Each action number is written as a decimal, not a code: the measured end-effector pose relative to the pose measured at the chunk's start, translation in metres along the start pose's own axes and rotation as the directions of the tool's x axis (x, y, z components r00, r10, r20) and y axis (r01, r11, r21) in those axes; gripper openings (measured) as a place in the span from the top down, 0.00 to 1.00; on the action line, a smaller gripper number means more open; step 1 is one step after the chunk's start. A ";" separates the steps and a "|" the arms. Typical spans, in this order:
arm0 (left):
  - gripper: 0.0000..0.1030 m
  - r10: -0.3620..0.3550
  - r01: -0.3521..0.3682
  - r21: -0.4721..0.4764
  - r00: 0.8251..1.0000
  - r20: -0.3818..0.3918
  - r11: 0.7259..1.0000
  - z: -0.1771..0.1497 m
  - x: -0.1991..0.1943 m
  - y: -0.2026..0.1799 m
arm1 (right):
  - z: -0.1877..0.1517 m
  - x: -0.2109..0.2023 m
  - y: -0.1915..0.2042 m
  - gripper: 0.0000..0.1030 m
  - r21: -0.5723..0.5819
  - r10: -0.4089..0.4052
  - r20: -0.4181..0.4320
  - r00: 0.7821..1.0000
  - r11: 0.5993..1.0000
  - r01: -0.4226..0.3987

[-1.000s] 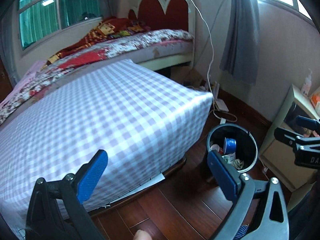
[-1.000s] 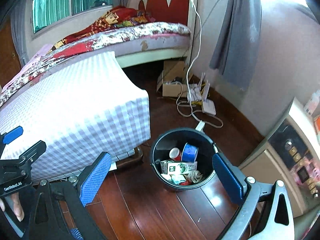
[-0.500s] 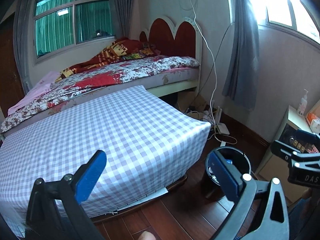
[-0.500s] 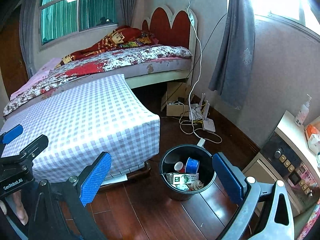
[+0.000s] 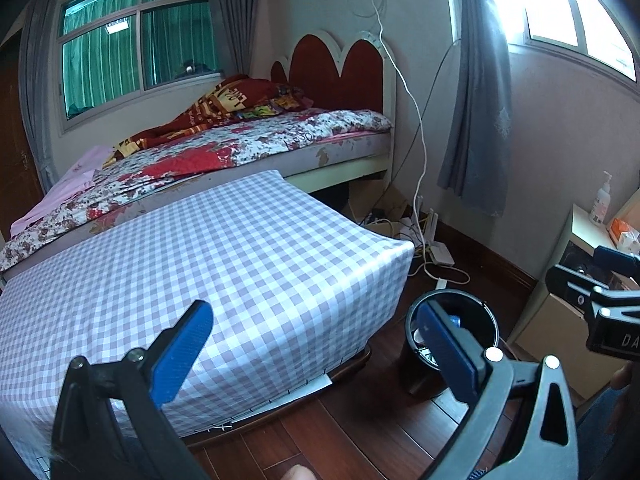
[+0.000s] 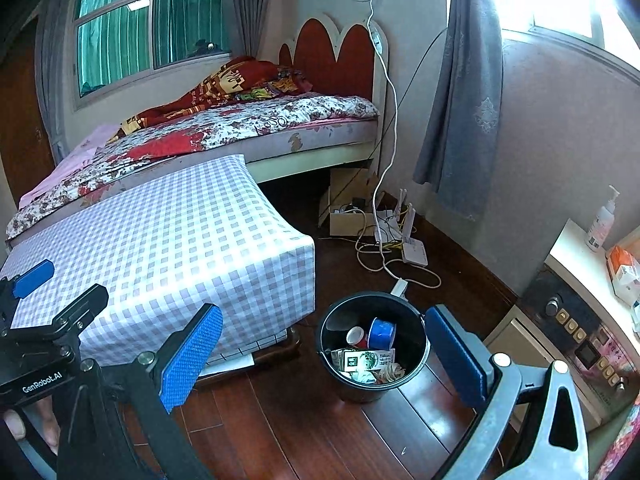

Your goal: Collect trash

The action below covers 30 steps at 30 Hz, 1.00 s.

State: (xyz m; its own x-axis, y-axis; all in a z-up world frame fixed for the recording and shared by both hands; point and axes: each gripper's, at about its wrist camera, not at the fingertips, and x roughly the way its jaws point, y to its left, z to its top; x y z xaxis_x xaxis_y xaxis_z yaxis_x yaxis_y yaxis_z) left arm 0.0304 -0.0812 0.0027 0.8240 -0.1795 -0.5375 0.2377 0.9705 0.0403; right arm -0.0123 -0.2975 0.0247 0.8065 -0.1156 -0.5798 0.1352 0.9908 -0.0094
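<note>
Both views sit higher and farther back than a second ago, so the black trash bucket (image 6: pixel 373 346) looks smaller and lower between the right tool's (image 6: pixel 322 358) blue pads. More of the checked tabletop (image 6: pixel 180 248), the bed (image 6: pixel 248 128), the windows and the wall shows. In the left view the bucket (image 5: pixel 452 320) slides behind the left tool's (image 5: pixel 316 354) right pad.

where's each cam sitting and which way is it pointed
Left wrist: on the left gripper, facing the checkered table and bed; its open blue fingers show, with the right gripper at the right edge.
Right wrist: on the right gripper, angled down into the black bin; its open fingers show.
Shared: bin, table, bed.
</note>
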 end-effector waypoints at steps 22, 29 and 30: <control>0.01 0.000 0.000 0.007 1.000 0.001 1.000 0.003 0.001 -0.002 | 0.000 0.000 -0.002 0.01 0.006 0.004 -0.004 1.000 1.000 -0.004; 0.01 -0.005 0.005 0.012 1.000 0.000 1.000 0.003 0.002 -0.002 | 0.000 0.000 -0.004 0.01 0.010 0.003 -0.004 1.000 1.000 -0.003; 0.01 -0.005 0.005 0.013 1.000 0.000 1.000 0.004 0.002 -0.002 | 0.000 0.000 -0.004 0.01 0.010 0.002 -0.005 1.000 1.000 -0.002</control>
State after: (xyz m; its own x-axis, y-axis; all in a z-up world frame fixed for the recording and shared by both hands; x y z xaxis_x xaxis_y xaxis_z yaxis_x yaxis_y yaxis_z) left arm 0.0336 -0.0840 0.0045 0.8230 -0.1841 -0.5375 0.2481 0.9675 0.0486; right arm -0.0131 -0.3019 0.0244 0.8041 -0.1136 -0.5836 0.1395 0.9902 -0.0006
